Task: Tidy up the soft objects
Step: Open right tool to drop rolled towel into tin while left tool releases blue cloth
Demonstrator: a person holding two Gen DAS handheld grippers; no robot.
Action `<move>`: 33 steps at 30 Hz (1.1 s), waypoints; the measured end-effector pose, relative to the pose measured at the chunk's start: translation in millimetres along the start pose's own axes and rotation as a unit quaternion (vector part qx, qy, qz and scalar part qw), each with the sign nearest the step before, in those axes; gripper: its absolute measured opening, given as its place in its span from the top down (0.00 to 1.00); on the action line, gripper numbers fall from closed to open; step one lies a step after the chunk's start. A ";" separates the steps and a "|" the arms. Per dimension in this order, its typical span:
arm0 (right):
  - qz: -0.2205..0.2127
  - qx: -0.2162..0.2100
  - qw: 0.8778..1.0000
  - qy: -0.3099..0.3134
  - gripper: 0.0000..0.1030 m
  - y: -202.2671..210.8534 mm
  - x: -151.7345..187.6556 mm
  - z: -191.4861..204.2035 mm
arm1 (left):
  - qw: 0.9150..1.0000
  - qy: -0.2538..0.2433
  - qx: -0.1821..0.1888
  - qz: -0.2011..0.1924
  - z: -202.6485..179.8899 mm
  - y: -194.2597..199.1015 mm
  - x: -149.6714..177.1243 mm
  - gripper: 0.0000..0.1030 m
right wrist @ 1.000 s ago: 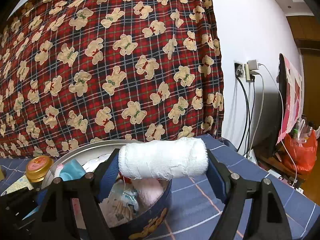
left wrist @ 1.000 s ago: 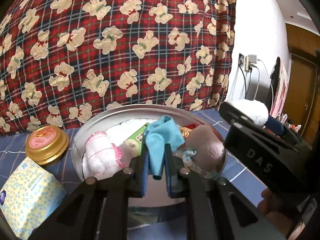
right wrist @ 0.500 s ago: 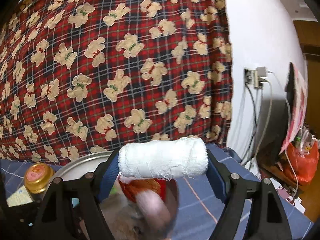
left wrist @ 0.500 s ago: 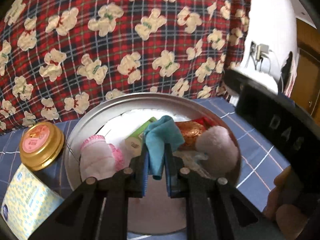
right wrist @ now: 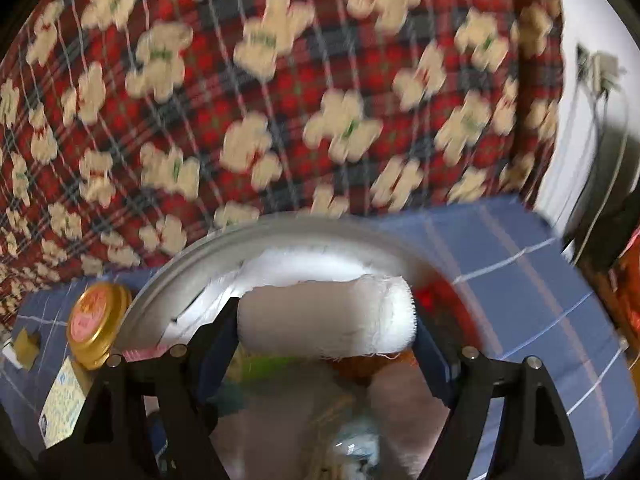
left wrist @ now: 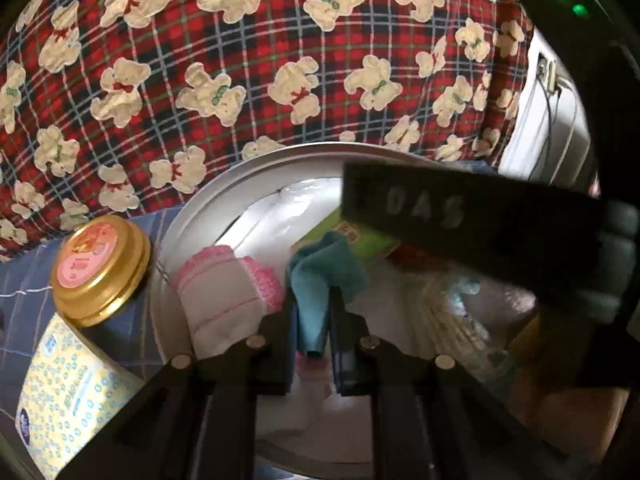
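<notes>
- Two claws are working over one round silver metal tin [left wrist: 256, 176], which is sitting on a blue checked cloth surface [right wrist: 532, 280] in front of a red plaid fabric with cream bears [left wrist: 240, 60].
- Left claw [left wrist: 314, 340] is pinching a small teal cloth [left wrist: 326, 268] between nearly closed pads, above the tin's interior.
- Right claw [right wrist: 326, 320] is gripping a white gauze roll [right wrist: 326, 316] endwise, jaws spread wide, over the tin's near part; this view is motion-blurred.
- A pink-and-white knitted item [left wrist: 228, 296] is lying inside the tin at its left side.
- A gold-lidded jar [left wrist: 100, 272] is standing just left of the tin, with a yellow patterned tissue pack [left wrist: 64, 404] beside it.
</notes>
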State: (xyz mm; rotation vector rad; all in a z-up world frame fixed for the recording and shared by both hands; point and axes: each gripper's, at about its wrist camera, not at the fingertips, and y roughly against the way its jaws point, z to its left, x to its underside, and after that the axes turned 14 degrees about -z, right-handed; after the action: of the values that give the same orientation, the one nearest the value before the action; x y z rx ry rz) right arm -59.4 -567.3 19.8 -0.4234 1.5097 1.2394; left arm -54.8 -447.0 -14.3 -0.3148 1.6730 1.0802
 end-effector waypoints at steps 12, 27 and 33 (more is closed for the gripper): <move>-0.008 -0.077 0.993 -0.086 0.20 7.3 9.6 -20.2 | 0.999 -0.009 0.005 -0.036 -5.7 8.8 -1.4 0.11; -0.111 -0.092 0.985 -0.095 0.20 46.6 21.0 -22.5 | 0.991 -0.053 -0.046 -0.113 -7.2 35.8 -4.0 0.00; -0.126 -0.186 0.959 -0.170 0.20 51.2 28.2 -41.2 | 0.989 0.019 -0.034 -0.142 26.1 48.0 6.1 0.00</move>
State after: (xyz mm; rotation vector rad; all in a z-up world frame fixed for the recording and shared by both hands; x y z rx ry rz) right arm -130.4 -573.0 14.0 -0.5951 0.9006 1.3154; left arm -72.9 -398.3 3.7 -0.6020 1.5692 0.9232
